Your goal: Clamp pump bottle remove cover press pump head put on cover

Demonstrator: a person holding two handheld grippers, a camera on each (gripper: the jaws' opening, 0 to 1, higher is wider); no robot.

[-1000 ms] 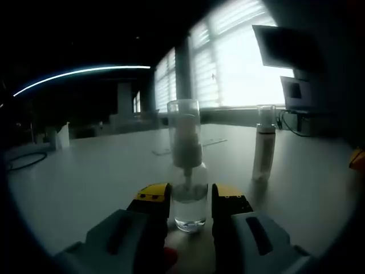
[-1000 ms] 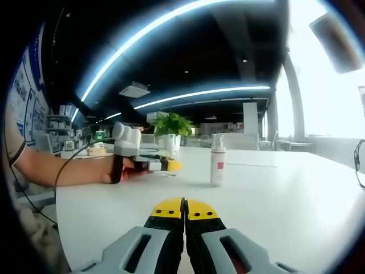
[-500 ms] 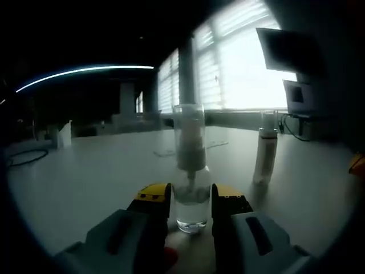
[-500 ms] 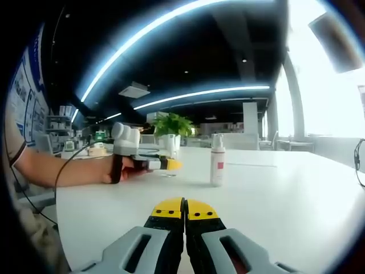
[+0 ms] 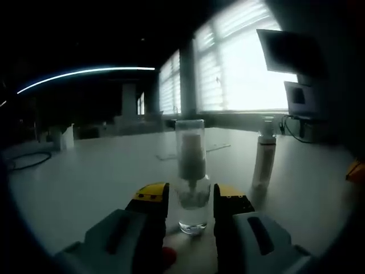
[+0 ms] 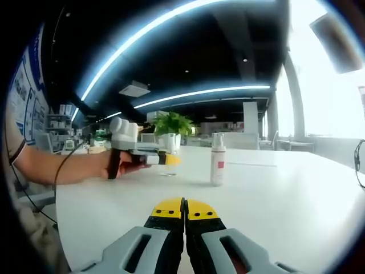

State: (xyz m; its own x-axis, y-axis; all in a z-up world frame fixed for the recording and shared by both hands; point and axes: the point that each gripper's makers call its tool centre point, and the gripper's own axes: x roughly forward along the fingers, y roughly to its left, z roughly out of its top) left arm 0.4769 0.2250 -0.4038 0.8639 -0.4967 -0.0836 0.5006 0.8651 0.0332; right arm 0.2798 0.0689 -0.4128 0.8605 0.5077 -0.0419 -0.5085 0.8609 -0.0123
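Left gripper [image 5: 191, 197] straddles the clear pump bottle [image 5: 191, 177] standing on the white table [image 5: 85, 182], whether it grips I cannot tell; right gripper [image 6: 184, 208] is clenched, holding nothing.

In the left gripper view the left gripper [image 5: 190, 201] is cut off at 6 o'clock, and backlight from the window [image 5: 242, 63] at 1 o'clock leaves the bottle [image 5: 191, 177] dim, so whether the yellow tips press its glass or stand just clear cannot be told; the second bottle [image 5: 263, 154] at 3 o'clock is a pale shape with no readable label. In the right gripper view the right gripper [image 6: 184, 209] runs off the edge at 6 o'clock, the bottle at 9 o'clock is mostly hidden behind the left gripper and hand [image 6: 122, 166], and the arm [image 6: 54, 169] is cut at the edge.
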